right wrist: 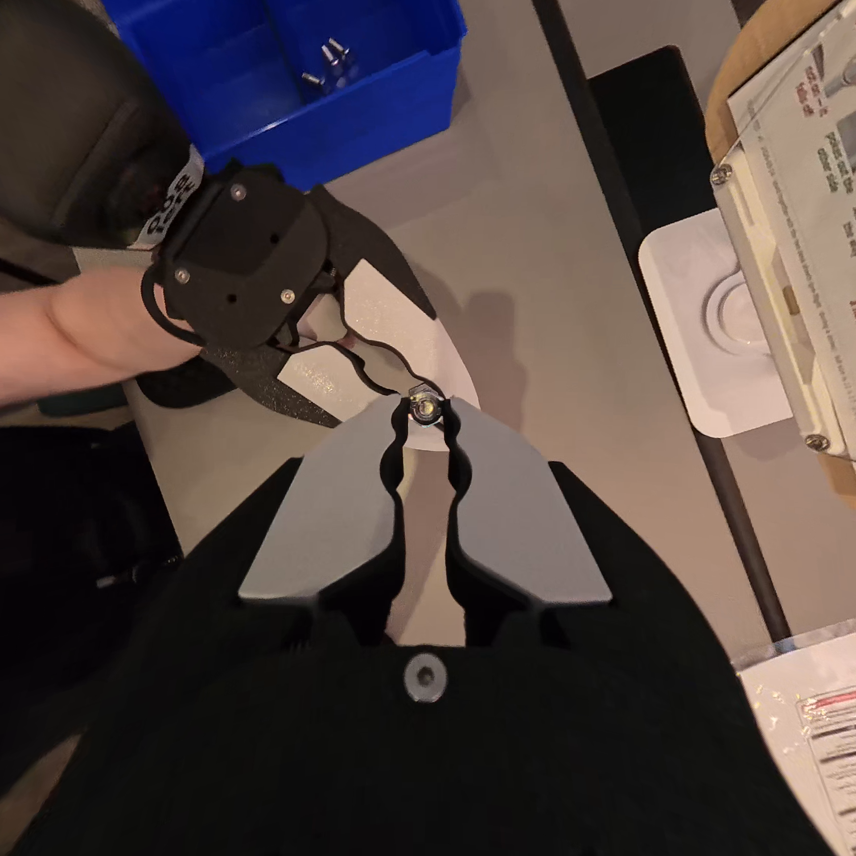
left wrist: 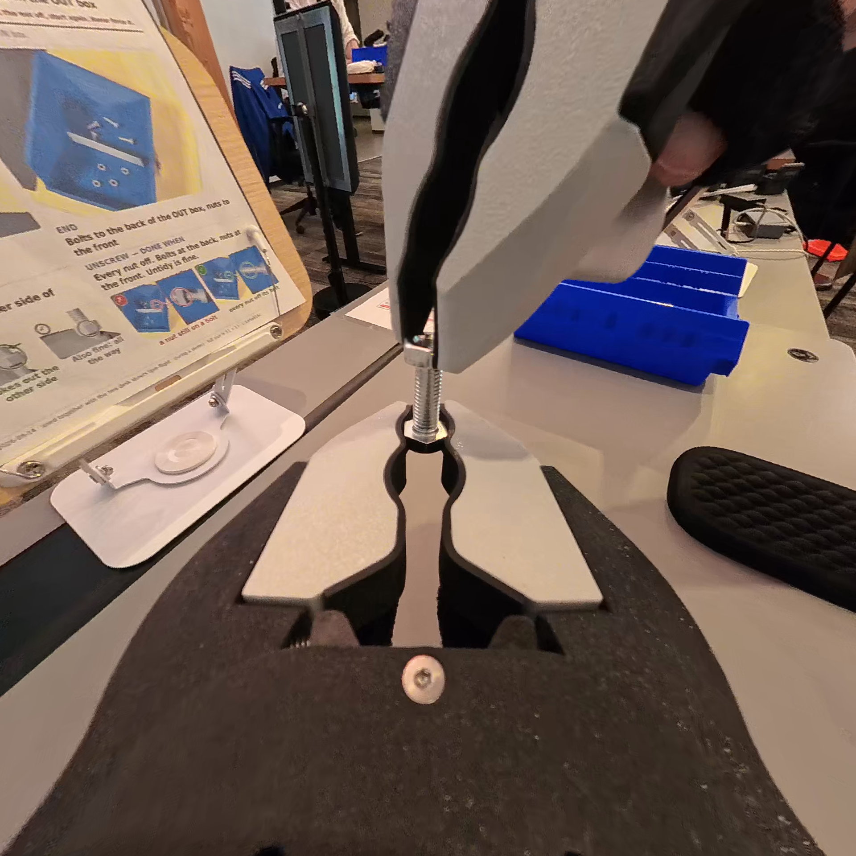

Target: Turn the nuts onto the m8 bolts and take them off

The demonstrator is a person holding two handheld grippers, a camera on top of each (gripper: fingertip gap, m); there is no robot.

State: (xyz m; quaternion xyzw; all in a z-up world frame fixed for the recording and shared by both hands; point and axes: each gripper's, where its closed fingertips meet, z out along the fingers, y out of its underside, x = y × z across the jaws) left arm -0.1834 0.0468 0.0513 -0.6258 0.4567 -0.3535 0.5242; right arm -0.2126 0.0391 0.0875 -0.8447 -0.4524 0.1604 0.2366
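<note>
In the left wrist view, the left tool (left wrist: pixel 424 433) is clamped on the nut (left wrist: pixel 424 434); the bolt (left wrist: pixel 426 393) rises upright from it, its head pinched by the right tool (left wrist: pixel 422 345), with a blue bin (left wrist: pixel 634 324) beyond on the worktop (left wrist: pixel 764 417). In the right wrist view, the right tool (right wrist: pixel 424 407) grips the bolt head (right wrist: pixel 424 408) end-on, the left tool (right wrist: pixel 393 389) just beside it.

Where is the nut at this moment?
In the left wrist view, the nut sits centre frame on the bolt, clamped in the left gripper.
</note>
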